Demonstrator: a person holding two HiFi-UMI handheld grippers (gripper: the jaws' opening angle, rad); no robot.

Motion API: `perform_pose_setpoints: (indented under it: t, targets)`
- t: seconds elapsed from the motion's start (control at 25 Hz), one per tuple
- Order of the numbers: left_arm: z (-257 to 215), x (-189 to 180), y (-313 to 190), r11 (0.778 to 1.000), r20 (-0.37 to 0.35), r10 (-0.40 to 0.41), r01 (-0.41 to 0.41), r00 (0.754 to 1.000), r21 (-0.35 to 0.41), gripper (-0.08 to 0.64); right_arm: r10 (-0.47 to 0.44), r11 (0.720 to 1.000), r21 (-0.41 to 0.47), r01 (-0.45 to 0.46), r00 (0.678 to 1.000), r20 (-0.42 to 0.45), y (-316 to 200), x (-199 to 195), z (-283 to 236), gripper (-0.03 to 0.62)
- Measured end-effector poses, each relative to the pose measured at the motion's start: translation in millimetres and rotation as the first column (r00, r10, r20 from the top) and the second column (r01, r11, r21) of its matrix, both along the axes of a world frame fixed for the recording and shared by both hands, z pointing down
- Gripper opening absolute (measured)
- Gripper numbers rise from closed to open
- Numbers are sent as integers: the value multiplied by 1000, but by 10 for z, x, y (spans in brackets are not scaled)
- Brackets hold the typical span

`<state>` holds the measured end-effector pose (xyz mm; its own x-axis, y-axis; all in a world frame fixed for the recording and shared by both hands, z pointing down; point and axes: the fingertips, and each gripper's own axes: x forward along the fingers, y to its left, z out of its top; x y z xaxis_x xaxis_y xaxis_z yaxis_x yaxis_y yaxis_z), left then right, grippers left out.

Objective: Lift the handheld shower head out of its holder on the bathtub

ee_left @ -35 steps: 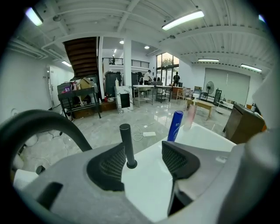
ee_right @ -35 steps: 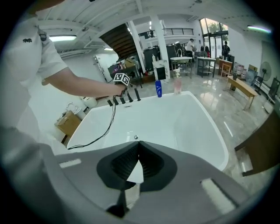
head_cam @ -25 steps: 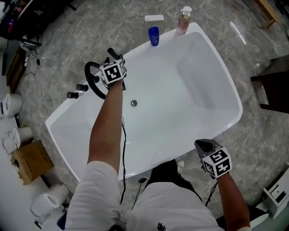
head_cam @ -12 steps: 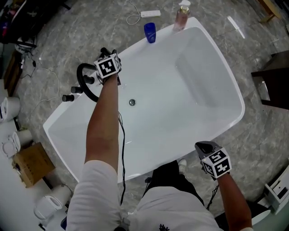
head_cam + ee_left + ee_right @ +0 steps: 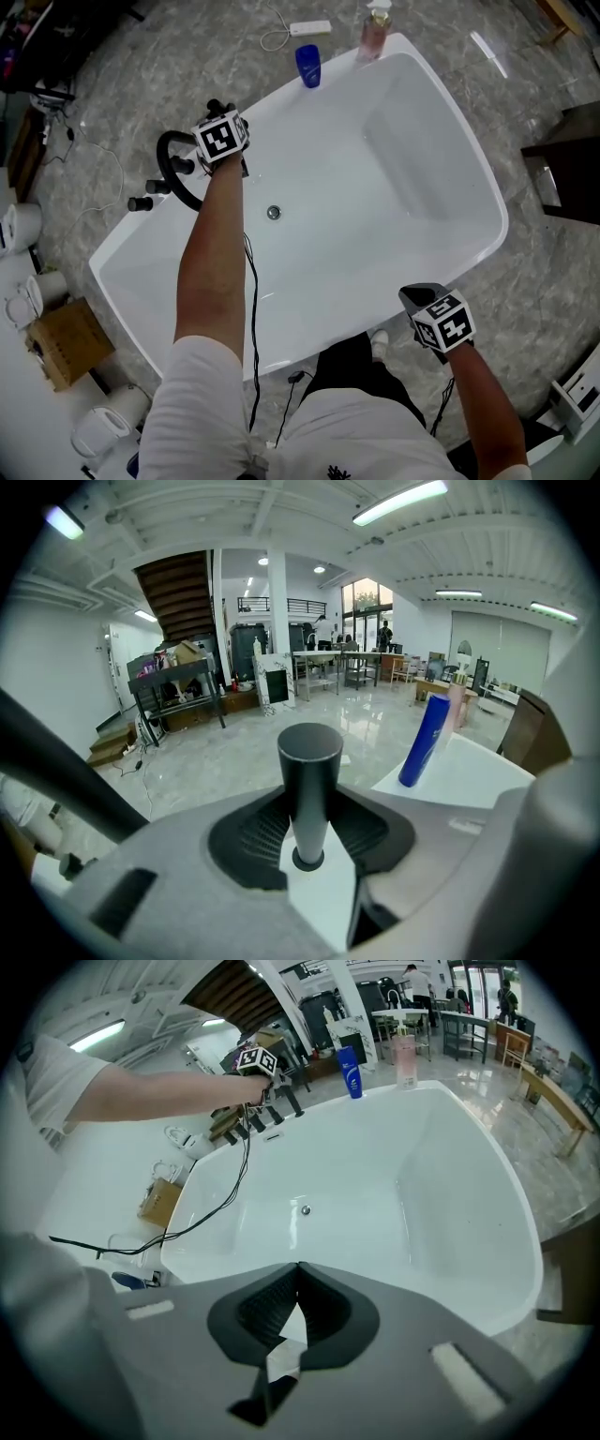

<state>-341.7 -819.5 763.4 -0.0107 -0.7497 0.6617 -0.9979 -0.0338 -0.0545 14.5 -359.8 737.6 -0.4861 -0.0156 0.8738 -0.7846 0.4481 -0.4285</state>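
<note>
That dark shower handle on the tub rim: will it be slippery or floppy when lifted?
The handheld shower head looks like a smooth, rigid, round post, so it may twist or slip. The left gripper has just been closing its jaws and holds it between ribbed pads, which should help. The black loop by the bathtub, probably its hose, may drag.

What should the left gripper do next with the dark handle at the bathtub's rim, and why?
Probably lift straight up. The jaws of the left gripper have just been closing and now seem to clamp the shower head handle, which stands upright in its holder on the bathtub rim.
</note>
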Motion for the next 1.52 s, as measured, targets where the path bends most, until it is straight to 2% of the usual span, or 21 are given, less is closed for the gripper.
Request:
perform_pose_setpoints:
  t: [0.12, 0.56, 1.04, 1.52]
  targets:
    - [-127, 53, 51, 1000, 18, 17, -18, 1000, 24, 138, -21, 1000, -7, 21, 1000, -5, 53, -17, 12, 14]
    - [-630, 178, 364, 994, 13, 42, -43, 999, 101, 138, -36, 999, -10, 36, 999, 7, 401, -15, -17, 14]
    - [-1524, 296, 896, 979, 5, 55, -55, 998, 199, 138, -66, 997, 54, 63, 997, 45, 802, -14, -258, 14]
    - [-2350, 753, 1508, 954, 22, 100, -102, 995, 281, 138, -79, 989, 129, 67, 993, 85, 1199, 266, -474, 14]
